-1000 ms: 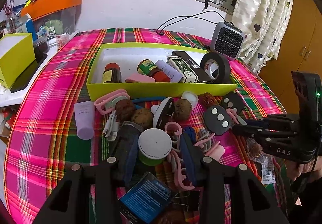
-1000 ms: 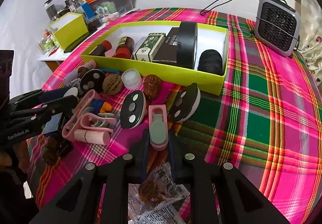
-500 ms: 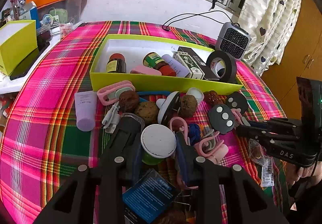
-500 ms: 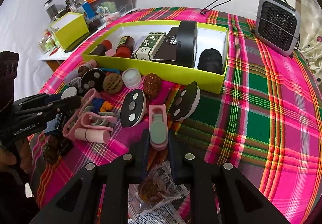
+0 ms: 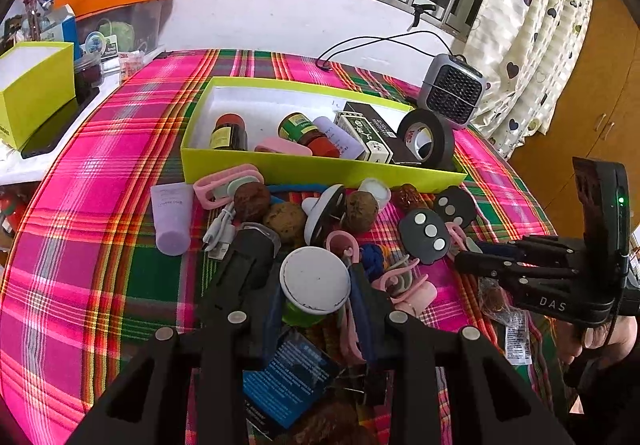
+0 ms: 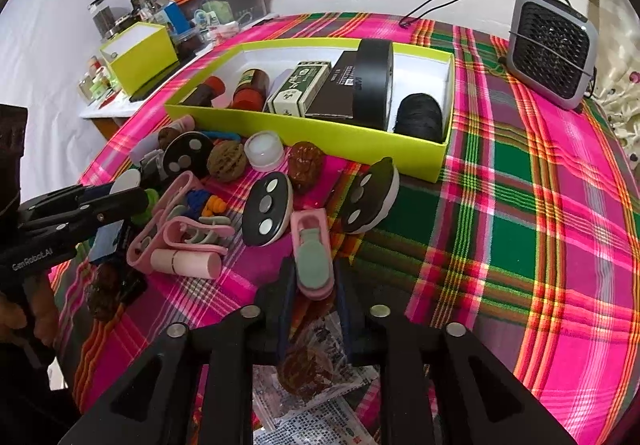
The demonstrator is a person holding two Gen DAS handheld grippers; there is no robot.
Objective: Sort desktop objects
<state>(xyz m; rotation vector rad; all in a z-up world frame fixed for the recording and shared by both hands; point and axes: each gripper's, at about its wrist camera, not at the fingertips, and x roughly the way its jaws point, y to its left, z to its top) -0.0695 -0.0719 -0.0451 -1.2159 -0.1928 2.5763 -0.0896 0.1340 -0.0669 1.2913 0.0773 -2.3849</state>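
Left gripper (image 5: pixel 316 277): jaws narrowed onto the white-lidded green jar (image 5: pixel 314 285), fingers pressed to both its sides, within the clutter on the near part of the tablecloth (image 5: pixel 100 213). Right gripper (image 6: pixel 312 277): jaws have just been opening slightly; the pink-and-grey clip (image 6: pixel 312 257) lies between them, pads no longer squeezing it. Black remotes (image 6: pixel 266 213) lie just beyond the clip. Farther out, toward the cloth's far edge, the lime-green box (image 6: pixel 304 127) holds bottles, cartons and a tape roll (image 6: pixel 374 85).
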